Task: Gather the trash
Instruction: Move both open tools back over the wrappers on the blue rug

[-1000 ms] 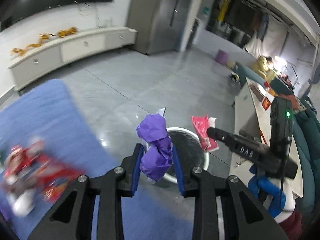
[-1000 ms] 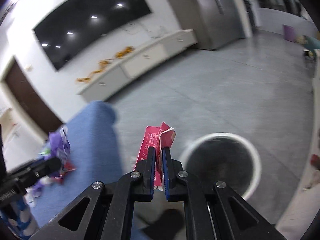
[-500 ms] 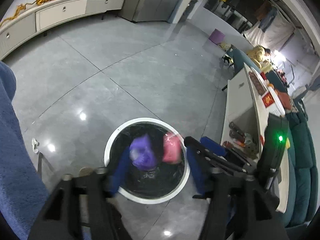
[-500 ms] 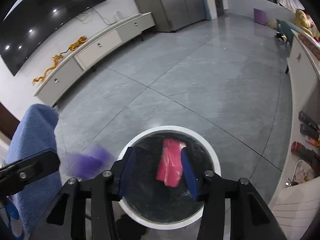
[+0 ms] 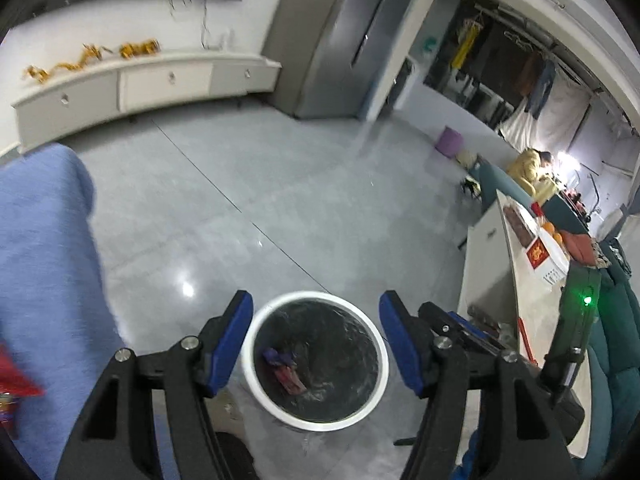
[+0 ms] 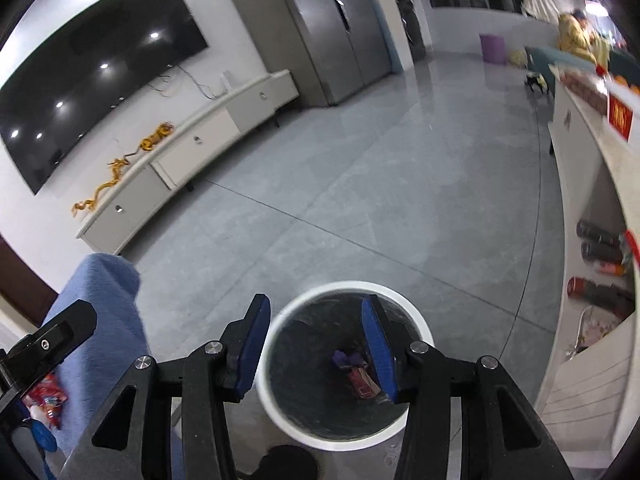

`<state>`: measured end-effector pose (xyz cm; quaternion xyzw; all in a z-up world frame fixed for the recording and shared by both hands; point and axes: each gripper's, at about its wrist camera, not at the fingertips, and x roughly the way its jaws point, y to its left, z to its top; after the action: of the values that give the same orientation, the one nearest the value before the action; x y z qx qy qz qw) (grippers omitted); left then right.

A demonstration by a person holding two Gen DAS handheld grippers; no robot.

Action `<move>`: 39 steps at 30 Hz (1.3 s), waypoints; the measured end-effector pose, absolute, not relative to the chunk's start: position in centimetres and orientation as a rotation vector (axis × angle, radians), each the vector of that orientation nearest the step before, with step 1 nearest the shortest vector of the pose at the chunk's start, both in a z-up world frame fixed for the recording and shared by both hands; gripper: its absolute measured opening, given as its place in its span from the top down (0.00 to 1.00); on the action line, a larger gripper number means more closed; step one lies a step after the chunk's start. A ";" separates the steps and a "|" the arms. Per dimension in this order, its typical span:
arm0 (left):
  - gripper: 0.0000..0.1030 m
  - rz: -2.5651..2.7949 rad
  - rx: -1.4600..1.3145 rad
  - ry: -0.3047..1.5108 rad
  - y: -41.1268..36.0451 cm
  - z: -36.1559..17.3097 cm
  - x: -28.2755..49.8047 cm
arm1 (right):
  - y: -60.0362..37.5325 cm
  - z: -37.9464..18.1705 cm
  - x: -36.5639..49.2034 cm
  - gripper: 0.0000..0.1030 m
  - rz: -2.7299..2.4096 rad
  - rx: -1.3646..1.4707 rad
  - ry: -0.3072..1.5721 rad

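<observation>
A white-rimmed trash bin (image 5: 256,376) (image 6: 420,330) with a black liner stands on the grey floor right below both grippers. At its bottom lie a purple wrapper (image 5: 274,355) (image 6: 345,359) and a red packet (image 5: 292,380) (image 6: 362,384). My left gripper (image 5: 316,340) hangs over the bin, open, with nothing between its blue pads. My right gripper (image 6: 318,350) is also open and empty above the bin. More red wrappers (image 5: 16,388) (image 6: 46,398) lie on the blue cloth at the left.
A blue cloth-covered surface (image 5: 44,272) (image 6: 100,320) lies left of the bin. A white counter (image 5: 532,320) with boxes and bottles runs along the right. A low white cabinet (image 5: 152,84) and a grey fridge (image 5: 340,40) stand far back. A person's dark shoe (image 6: 286,464) shows below the bin.
Both grippers opened over the bin; the purple wrapper left the left one and the red packet left the right one, and both now rest at the bin's bottom. Both views tilted back up.
</observation>
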<state>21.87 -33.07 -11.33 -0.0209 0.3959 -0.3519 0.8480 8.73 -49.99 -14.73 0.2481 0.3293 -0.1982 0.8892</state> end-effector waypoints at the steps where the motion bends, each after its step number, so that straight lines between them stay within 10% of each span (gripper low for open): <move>1: 0.38 -0.736 -0.040 0.825 -32.4 -10.6 21.7 | -49.2 -13.9 8.8 0.56 -0.401 0.505 0.674; 39: 0.38 -0.117 -0.160 0.551 4.8 -5.9 13.2 | -15.9 -8.6 10.6 0.37 -0.007 0.079 0.602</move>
<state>13.18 4.79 -5.87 -0.0788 0.2717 -0.0576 0.9574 10.62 -15.95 -8.56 0.0388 0.2963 -0.0036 0.9543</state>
